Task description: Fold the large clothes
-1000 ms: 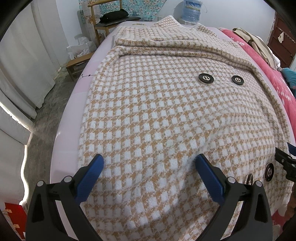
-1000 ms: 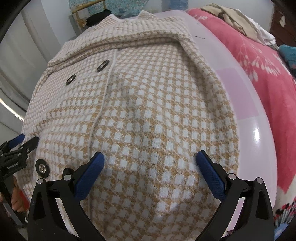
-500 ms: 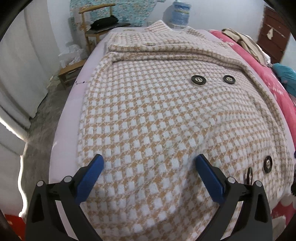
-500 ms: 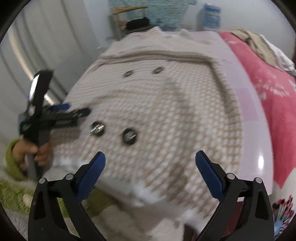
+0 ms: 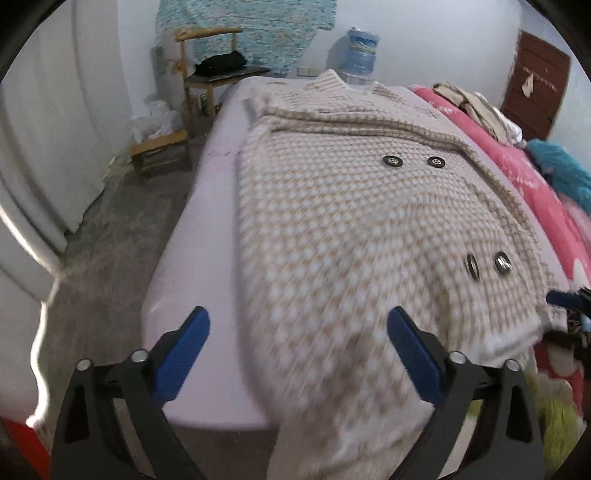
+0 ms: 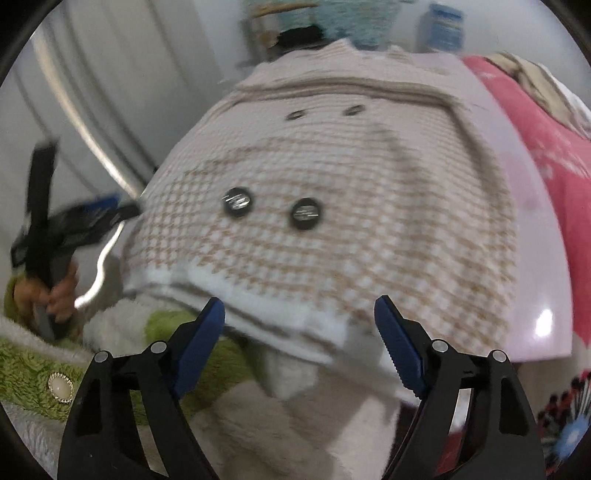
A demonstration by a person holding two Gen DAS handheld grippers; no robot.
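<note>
Lying on: the coat (image 5: 354, 236) is spread flat on a pale lilac table (image 5: 207, 236), collar at the far end, hem hanging over the near edge.
Coat: tan-and-white check, four dark buttons (image 6: 236, 202) in two pairs; white lining shows at the hem in the right wrist view.
Table: glossy, its bare strip runs down the left side of the coat; another bare strip shows on the right.
Floor: grey, rough concrete (image 5: 110, 236) left of the table.
Walls: white, with a pale curtain (image 5: 40, 122) on the left.
Far corner: a wooden chair (image 5: 207, 66) with something black lying on its seat, a low wooden stool (image 5: 160, 153) beside it, and patterned teal cloth (image 5: 251, 29) hanging behind.
Jug: a blue water jug (image 5: 362, 48) stands past the collar; whether it holds water, I cannot tell.
Right side: a pink bedcover (image 5: 532, 177) next to the table, with beige clothes (image 5: 469, 103) heaped on it; a brown door (image 5: 535, 92) beyond.
Left gripper (image 5: 297, 350): blue tips spread wide, gripping nothing, hovering over the near left corner of the table and the coat's edge.
Right gripper (image 6: 299, 332): tips spread wide, gripping nothing, hanging just in front of the hem.
Person: a green fluffy sleeve (image 6: 22, 362) with a pearl button sits low in the right wrist view.
</note>
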